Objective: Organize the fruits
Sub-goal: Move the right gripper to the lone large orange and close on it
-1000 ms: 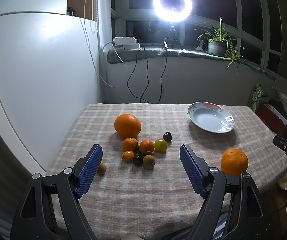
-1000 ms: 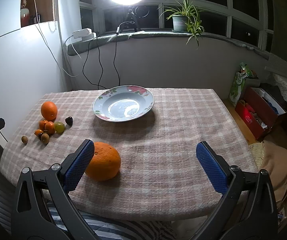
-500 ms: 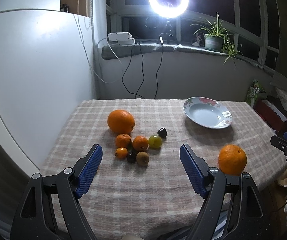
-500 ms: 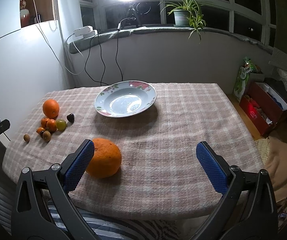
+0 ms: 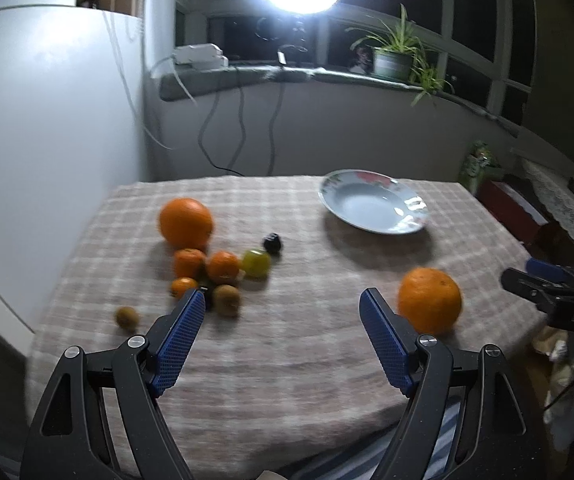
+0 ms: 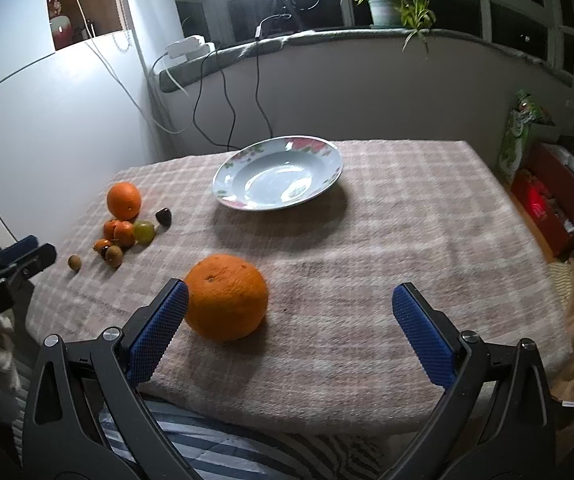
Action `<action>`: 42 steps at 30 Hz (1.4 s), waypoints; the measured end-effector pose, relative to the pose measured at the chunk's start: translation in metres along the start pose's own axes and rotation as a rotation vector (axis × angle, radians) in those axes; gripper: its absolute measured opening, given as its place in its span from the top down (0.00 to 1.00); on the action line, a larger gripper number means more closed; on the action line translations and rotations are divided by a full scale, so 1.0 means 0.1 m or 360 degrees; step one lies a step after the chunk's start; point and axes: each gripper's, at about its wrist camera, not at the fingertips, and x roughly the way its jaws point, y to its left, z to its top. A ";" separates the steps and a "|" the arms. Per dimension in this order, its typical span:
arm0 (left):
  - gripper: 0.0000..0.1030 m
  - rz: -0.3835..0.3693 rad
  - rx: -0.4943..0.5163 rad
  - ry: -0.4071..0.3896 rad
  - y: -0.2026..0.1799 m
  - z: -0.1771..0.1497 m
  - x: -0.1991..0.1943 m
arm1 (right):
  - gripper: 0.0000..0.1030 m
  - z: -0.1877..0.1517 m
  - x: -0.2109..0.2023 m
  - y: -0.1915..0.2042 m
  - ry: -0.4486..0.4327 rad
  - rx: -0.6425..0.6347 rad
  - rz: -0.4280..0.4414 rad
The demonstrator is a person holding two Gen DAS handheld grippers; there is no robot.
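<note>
both grippers hang empty, jaws wide apart: left gripper (image 5: 279, 332) near the small fruit cluster (image 5: 215, 268), right gripper (image 6: 289, 320) by a big orange (image 6: 226, 297) on the counter (image 6: 407, 240), its left jaw just beside it.

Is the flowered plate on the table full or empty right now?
Empty: the plate shows a bare, glossy bowl in both views.

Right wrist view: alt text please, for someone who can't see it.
The open right gripper hovers over a checked tablecloth, a large orange just beside its left finger. Behind sits an empty floral plate; far left lies a cluster of small fruits near the left gripper.
</note>
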 end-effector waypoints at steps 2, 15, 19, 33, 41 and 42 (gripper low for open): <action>0.22 -0.0073 -0.0014 0.0025 -0.04 -0.01 0.04 | 0.00 -0.01 0.03 -0.01 0.0019 0.0011 0.0039; 0.32 -0.0459 -0.0066 0.0198 -0.33 -0.09 0.31 | 0.00 -0.05 0.34 0.03 0.0181 0.0032 0.0268; 0.33 -0.0533 -0.0062 0.0244 -0.42 -0.11 0.39 | 0.01 -0.05 0.47 -0.01 0.0250 0.0093 0.0357; 0.38 -0.0677 0.0054 0.0364 -0.74 -0.15 0.64 | 0.11 0.01 0.84 -0.02 0.0425 0.0182 0.0523; 0.38 -0.0689 0.0106 0.0413 -0.86 -0.17 0.80 | 0.20 0.02 0.99 0.01 0.0521 0.0184 0.0588; 0.38 -0.0689 0.0107 0.0417 -0.86 -0.17 0.81 | 0.20 0.02 1.00 0.01 0.0524 0.0183 0.0592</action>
